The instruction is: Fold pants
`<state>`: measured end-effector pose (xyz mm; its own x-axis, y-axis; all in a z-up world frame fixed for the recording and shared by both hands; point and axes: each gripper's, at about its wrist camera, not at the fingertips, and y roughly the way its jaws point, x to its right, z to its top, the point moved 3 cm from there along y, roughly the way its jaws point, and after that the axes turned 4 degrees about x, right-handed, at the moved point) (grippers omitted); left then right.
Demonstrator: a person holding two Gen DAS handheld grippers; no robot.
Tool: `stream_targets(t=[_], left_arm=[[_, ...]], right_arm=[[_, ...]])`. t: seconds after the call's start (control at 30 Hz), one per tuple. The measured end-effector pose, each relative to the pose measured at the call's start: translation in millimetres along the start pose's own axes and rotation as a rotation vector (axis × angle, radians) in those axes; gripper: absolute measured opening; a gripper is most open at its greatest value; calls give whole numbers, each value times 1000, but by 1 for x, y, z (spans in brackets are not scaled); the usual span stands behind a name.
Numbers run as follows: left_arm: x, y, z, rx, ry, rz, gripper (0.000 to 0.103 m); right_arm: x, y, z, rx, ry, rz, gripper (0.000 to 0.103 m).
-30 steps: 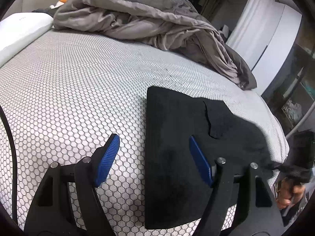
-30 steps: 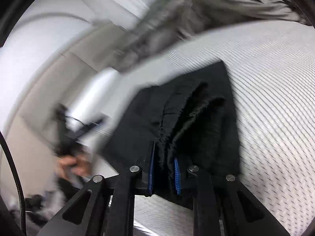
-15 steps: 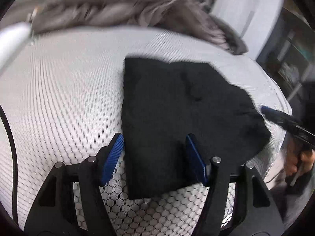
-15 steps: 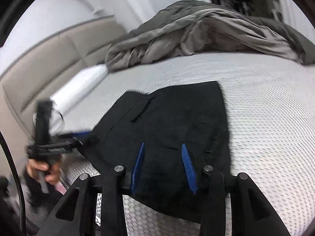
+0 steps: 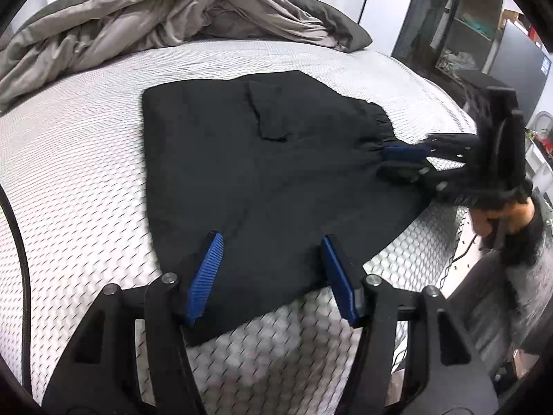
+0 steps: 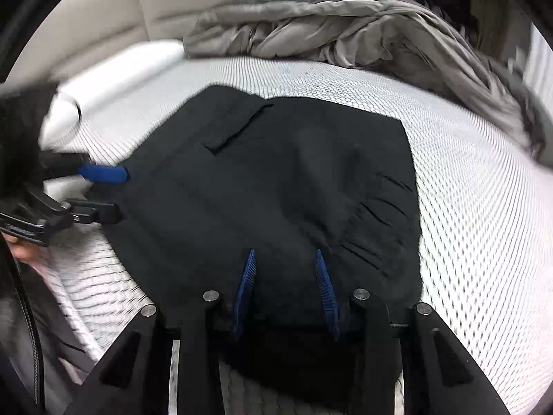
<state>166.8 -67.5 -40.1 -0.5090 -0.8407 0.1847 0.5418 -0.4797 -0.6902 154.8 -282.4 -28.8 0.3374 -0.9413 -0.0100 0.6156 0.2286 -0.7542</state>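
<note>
Black pants [image 5: 262, 173] lie folded flat on the white honeycomb mattress [image 5: 69, 159], back pocket facing up. My left gripper [image 5: 271, 242] is open, its blue pads spread over the near edge of the pants, holding nothing. My right gripper [image 6: 285, 257] is open over the waistband end of the pants [image 6: 276, 180], empty. The right gripper also shows at the right of the left wrist view [image 5: 401, 160], at the pants' edge. The left gripper shows at the left of the right wrist view [image 6: 107, 190].
A crumpled grey duvet [image 5: 172, 14] lies at the far side of the bed. A white pillow [image 6: 114, 79] and beige headboard [image 6: 103, 17] are at the left. Dark shelves [image 5: 466, 27] stand beyond the bed's right edge.
My right gripper has let go of the bunched pants and opened; the pants now lie flat. Both grippers have moved in over the pants' near edges.
</note>
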Motion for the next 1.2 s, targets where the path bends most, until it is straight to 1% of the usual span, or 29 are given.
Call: stream_targets(t=[0.03, 0.1, 0.13, 0.2, 0.27, 0.3, 0.33, 0.37, 0.4, 0.47, 0.5, 0.57, 0.63, 0.67, 0.7, 0.77, 0.83, 0.9, 0.93, 0.97, 1.03, 1.07, 1.13, 1.2], left_arm=[[-4, -4, 1, 5, -12, 6, 57], [-5, -10, 8, 36, -30, 2, 57], [-7, -14, 12, 56, -36, 3, 57], [-5, -8, 22, 70, -49, 12, 57], [-4, 9, 31, 50, -59, 8, 57], [-2, 22, 36, 31, -59, 26, 57], [-1, 33, 39, 13, -46, 51, 57], [1, 38, 39, 8, -25, 65, 57], [1, 41, 37, -2, -1, 74, 57], [-2, 38, 35, -11, 2, 62, 57], [-4, 36, 32, -18, 1, 59, 57], [-9, 27, 26, -30, 10, 81, 57], [-10, 15, 27, -7, 6, 85, 57], [-12, 13, 33, 14, -6, 77, 57], [-12, 12, 39, 33, -17, 74, 57], [-10, 20, 59, 59, -16, 76, 57], [-14, 43, 73, 30, -22, 94, 57], [-24, 67, 73, -38, -43, 119, 57], [-28, 73, 70, -47, -34, 115, 57], [-30, 71, 68, -35, -19, 96, 58], [-37, 60, 64, -35, -22, 92, 58], [-41, 56, 62, -35, -36, 88, 58], [-47, 47, 59, -35, -73, 79, 58], [-47, 39, 67, -9, -80, 99, 56]], right_arm=[[1, -4, 0, 15, -4, -7, 35], [-1, -8, 4, 48, 3, -10, 39], [-4, -6, 7, 59, 12, -4, 39], [-15, 6, 19, 74, 32, 21, 39], [-28, 24, 33, 65, 12, 11, 39], [-37, 33, 37, 56, -11, 5, 39], [-41, 34, 34, 47, -31, -3, 40], [-50, 39, 36, 28, -62, -20, 40], [-48, 43, 32, 9, -89, -57, 39], [-28, 39, 24, -1, -111, -196, 38], [-16, 32, 19, -3, -108, -236, 35], [-1, 19, 11, 5, -65, -196, 35], [3, 9, 13, 30, -28, -165, 38], [1, 6, 16, 45, -3, -135, 39], [-5, 4, 22, 60, 24, -83, 39], [-16, 16, 37, 62, 32, -46, 39], [-28, 37, 49, 37, 31, -50, 39], [-33, 66, 57, -13, 16, -49, 39], [-35, 67, 53, -33, -6, -62, 39], [-33, 69, 49, -49, -36, -85, 39], [-11, 57, 38, -54, -48, -180, 37], [0, 48, 32, -48, -23, -169, 33], [16, 31, 28, -17, 83, -64, 33], [16, 19, 34, 18, 119, -59, 36]])
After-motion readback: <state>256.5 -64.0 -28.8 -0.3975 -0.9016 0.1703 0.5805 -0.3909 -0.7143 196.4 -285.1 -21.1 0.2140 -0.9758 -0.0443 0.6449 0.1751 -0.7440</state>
